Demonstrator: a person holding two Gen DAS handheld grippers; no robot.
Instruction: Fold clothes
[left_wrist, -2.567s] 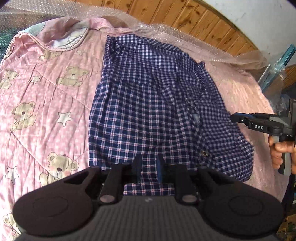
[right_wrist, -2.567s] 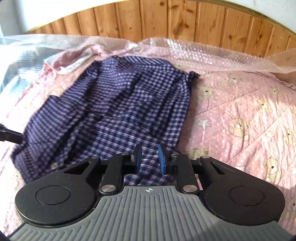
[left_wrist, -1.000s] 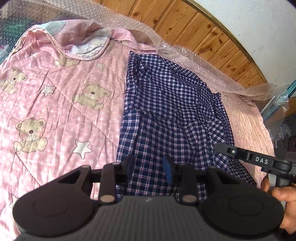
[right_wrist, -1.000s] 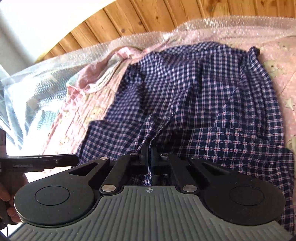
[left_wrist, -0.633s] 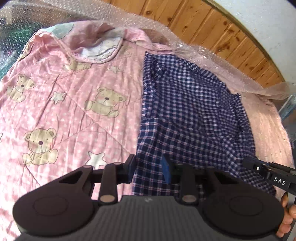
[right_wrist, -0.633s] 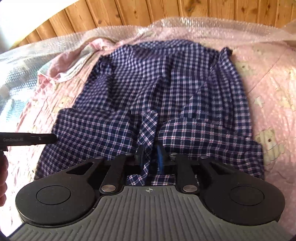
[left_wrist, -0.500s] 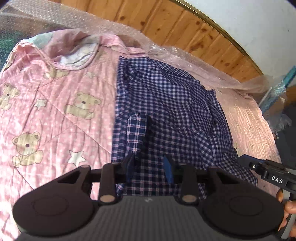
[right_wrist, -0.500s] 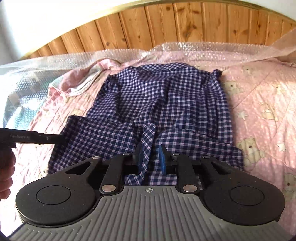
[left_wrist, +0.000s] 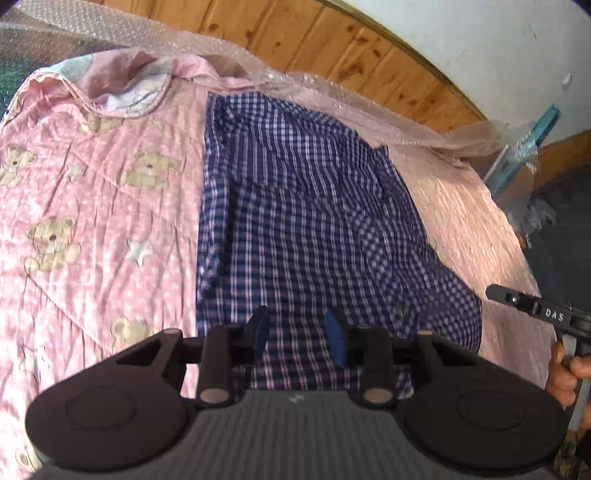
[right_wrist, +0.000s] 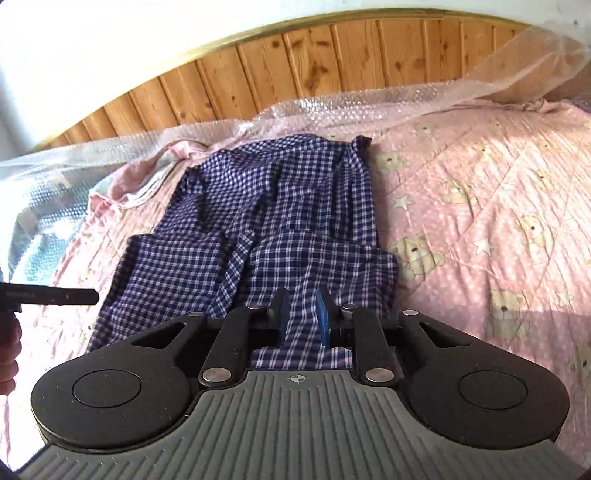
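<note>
The left gripper (left_wrist: 298, 330) hangs over the shirt's near hem, jaws wide apart and holding nothing. The right gripper (right_wrist: 300, 314) hovers likewise above the hem, jaws parted, empty. The checked shirt (right_wrist: 280, 221) lies spread on the pink quilt (right_wrist: 480, 206), its lower part folded over itself. Bubble wrap (right_wrist: 351, 110) lies crumpled beyond it against the wooden headboard (right_wrist: 295, 70).

1. The left wrist view looks forward over its own hand-held gripper (left_wrist: 298, 330), low above the near hem of the shirt (left_wrist: 303, 206), toward the headboard (left_wrist: 332, 51).
2. The right wrist view does likewise over its hand-held gripper (right_wrist: 301, 314), facing the headboard (right_wrist: 295, 81).
3. Both share the shirt (right_wrist: 273, 221), the quilt (right_wrist: 480, 206) and the bubble wrap (right_wrist: 351, 107); each catches the other hand-held gripper at its edge.
</note>
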